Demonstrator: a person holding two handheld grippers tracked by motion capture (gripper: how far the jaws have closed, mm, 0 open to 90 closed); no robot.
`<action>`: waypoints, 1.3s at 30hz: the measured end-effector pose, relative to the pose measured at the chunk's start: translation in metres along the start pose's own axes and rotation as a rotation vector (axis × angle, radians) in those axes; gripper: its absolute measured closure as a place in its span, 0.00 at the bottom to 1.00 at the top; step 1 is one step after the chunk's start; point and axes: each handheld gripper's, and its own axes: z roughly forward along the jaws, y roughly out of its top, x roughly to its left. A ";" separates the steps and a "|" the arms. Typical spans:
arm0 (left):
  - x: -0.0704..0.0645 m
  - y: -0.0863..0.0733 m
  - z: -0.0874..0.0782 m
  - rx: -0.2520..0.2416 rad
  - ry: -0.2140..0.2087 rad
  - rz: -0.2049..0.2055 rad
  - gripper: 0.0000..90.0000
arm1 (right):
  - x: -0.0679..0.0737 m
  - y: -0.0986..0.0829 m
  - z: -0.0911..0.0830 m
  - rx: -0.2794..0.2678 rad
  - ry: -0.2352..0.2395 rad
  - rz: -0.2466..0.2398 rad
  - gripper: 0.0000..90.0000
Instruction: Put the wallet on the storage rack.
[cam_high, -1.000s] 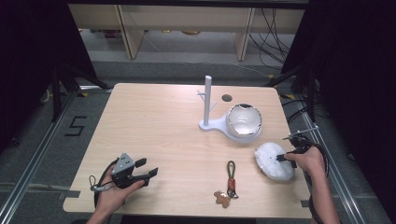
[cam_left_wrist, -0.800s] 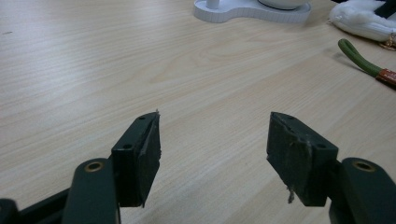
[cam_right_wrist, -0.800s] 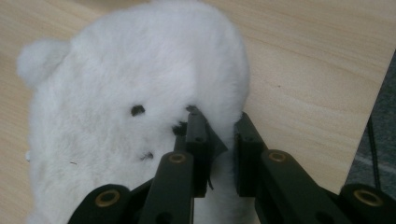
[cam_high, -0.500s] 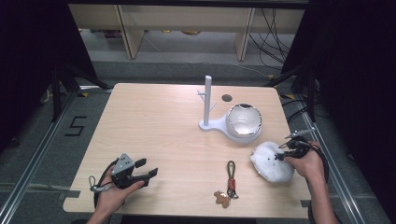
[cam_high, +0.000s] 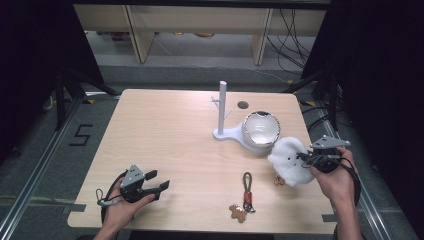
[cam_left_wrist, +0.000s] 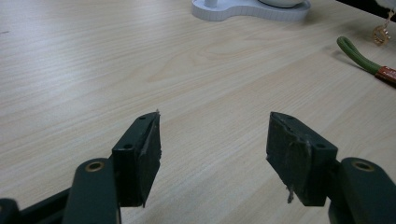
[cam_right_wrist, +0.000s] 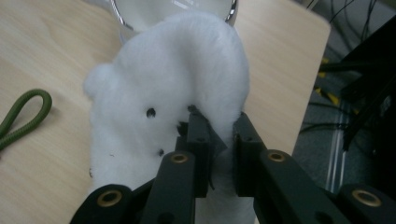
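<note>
Right hand-held gripper (cam_high: 306, 159) has its jaws pinched on the white plush (cam_high: 289, 160), at 4 o'clock of the stand (cam_high: 223, 112); left hand-held gripper (cam_high: 159, 185) gapes empty; next, probably: carry plush towards stand's pegs.

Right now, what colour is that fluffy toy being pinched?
White, with small black dots; the plush toy shows best in the right gripper view.

On your table (cam_high: 165, 130) you have one white plush toy (cam_high: 289, 159), one white stand (cam_high: 223, 114) with a single upright post, and one round bowl (cam_high: 259, 129) on its base. Two keychains: one on a green cord loop (cam_high: 247, 183), one gold-coloured (cam_high: 278, 180) beside the plush. Two grippers: left gripper (cam_high: 150, 186), right gripper (cam_high: 306, 158). One dark round hole (cam_high: 243, 105) in the tabletop.
</note>
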 end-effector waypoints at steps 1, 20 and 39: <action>0.000 0.000 0.000 0.000 0.000 0.001 0.39 | -0.001 0.001 -0.002 -0.008 -0.011 -0.028 0.91; 0.000 0.000 0.000 -0.002 0.001 -0.001 0.39 | -0.001 0.052 -0.029 -0.175 -0.101 -0.098 0.91; 0.000 -0.001 0.001 -0.008 -0.004 -0.004 0.39 | -0.005 0.094 -0.018 -0.259 -0.114 -0.133 0.91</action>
